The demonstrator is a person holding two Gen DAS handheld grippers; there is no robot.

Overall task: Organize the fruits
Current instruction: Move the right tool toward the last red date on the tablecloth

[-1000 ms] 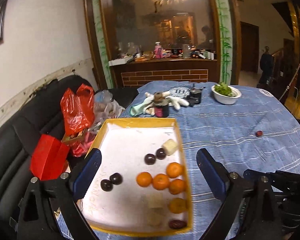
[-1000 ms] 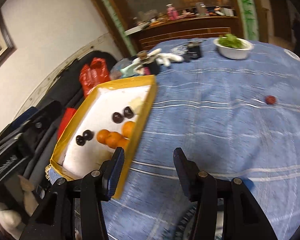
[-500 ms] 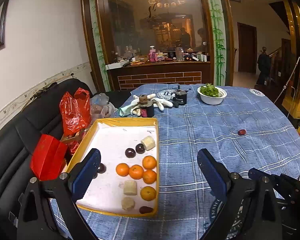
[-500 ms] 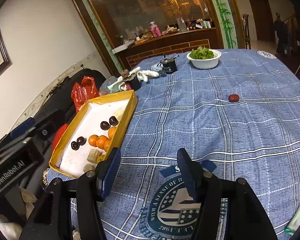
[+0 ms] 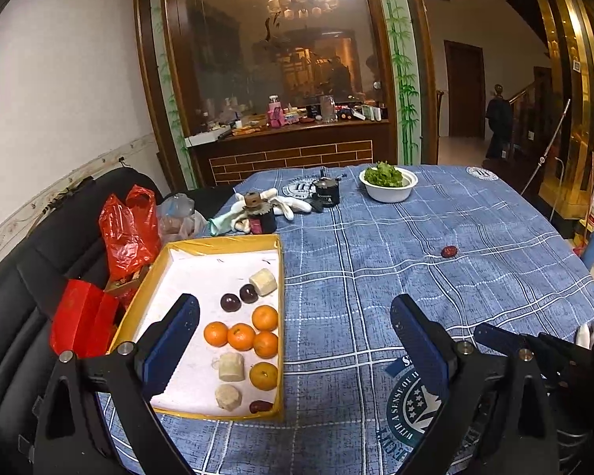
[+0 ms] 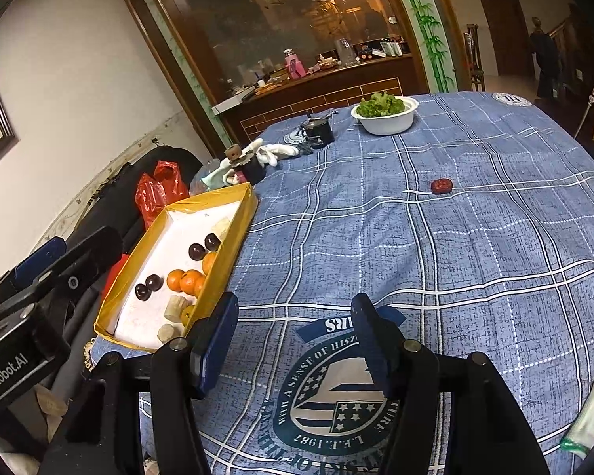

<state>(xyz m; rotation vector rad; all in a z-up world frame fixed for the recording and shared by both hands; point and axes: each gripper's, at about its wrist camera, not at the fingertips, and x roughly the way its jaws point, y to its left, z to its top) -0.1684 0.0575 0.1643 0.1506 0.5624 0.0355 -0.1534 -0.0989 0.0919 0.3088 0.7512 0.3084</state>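
A yellow-rimmed tray lies at the table's left edge. It holds several oranges, dark round fruits, pale cut pieces and a red date. One red date lies alone on the blue cloth to the right. My left gripper is open and empty above the tray's near right side. My right gripper is open and empty over the cloth's round emblem, right of the tray.
A white bowl of greens, a dark jar, white gloves and a small dark jar stand at the far side. Red bags sit on the black sofa at left.
Both grippers have pulled back and risen, so the tray looks smaller and more of the table shows. Both stay open. The fruits have not moved.
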